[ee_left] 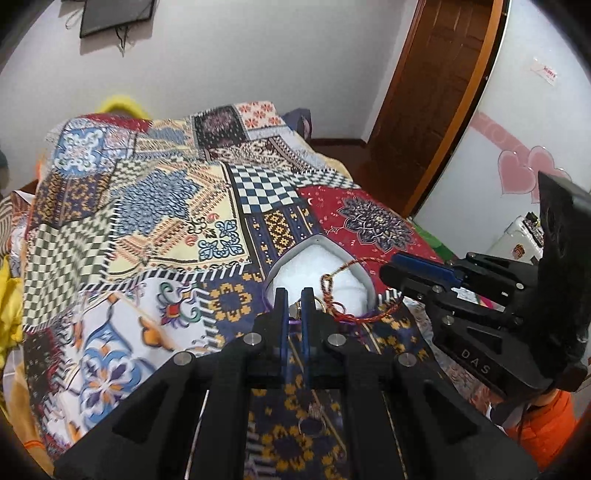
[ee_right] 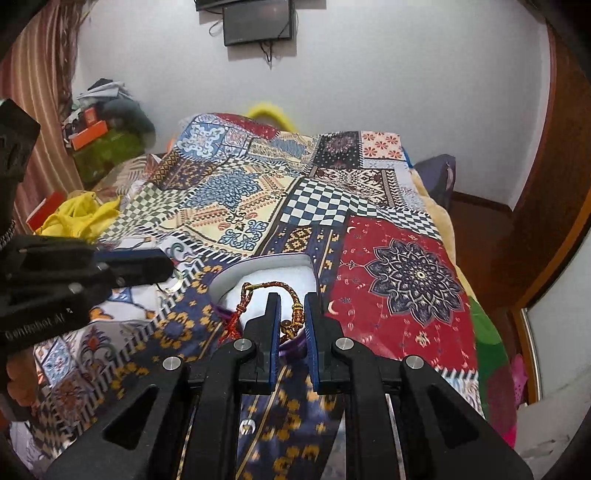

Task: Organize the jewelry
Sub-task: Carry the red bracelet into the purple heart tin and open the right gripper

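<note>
A heart-shaped jewelry box (ee_left: 364, 282) with white padding lies on the patchwork bedspread (ee_left: 155, 206); it also shows in the right wrist view (ee_right: 258, 264). A braided red-gold cord bracelet (ee_left: 328, 295) lies across the padding and over the box rim; it also shows in the right wrist view (ee_right: 273, 286). My left gripper (ee_left: 294, 293) is shut on a small gold ring (ee_left: 295, 310) at the box's near edge. In the right wrist view the ring (ee_right: 176, 282) hangs from the left gripper's tips. My right gripper (ee_right: 291, 299) stands partly open around the bracelet's gold clasp (ee_right: 297, 314), just above the box.
A keyring-like ring (ee_left: 312, 428) and a small silver piece (ee_right: 245, 428) lie on the bedspread near me. Yellow cloth (ee_right: 79, 214) and clutter (ee_right: 107, 136) sit left of the bed. A wooden door (ee_left: 436, 92) and a wall-mounted screen (ee_right: 256, 20) stand beyond.
</note>
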`<state>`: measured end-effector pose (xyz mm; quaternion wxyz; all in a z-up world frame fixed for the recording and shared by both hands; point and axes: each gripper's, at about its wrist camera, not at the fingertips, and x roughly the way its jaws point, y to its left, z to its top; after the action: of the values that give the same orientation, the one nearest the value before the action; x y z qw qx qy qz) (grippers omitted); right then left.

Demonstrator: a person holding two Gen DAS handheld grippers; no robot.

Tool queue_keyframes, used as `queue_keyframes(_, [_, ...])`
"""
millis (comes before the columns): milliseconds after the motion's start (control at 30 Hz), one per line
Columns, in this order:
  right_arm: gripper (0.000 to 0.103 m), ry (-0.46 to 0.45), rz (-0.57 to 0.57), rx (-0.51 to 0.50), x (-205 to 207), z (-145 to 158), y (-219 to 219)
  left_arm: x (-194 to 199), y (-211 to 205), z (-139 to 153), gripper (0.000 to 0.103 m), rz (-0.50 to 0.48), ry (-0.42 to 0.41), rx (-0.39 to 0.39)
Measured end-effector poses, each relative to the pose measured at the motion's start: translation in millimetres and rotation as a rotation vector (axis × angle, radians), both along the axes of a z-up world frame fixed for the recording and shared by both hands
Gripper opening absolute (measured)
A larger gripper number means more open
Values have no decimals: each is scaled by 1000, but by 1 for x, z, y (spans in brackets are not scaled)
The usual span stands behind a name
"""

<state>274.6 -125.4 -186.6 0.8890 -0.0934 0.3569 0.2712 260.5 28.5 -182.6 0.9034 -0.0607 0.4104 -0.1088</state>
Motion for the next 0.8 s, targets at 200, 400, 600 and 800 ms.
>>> queue_keyframes(200, [11,21,12,-3,22,-6,6,29,-3,-17,5,-24,43,-18])
queue_keyframes(400, [12,43,52,-35,28,-12,10,50,-9,-29,4,-48,72,1])
queue_keyframes(600, [12,78,72,-35,31,-14,8,63,-11,-37,4,-56,99,-10])
queue_keyframes(800, [13,88,67,-23,34,-13,5,59,-10,-33,5,-61,91,-3])
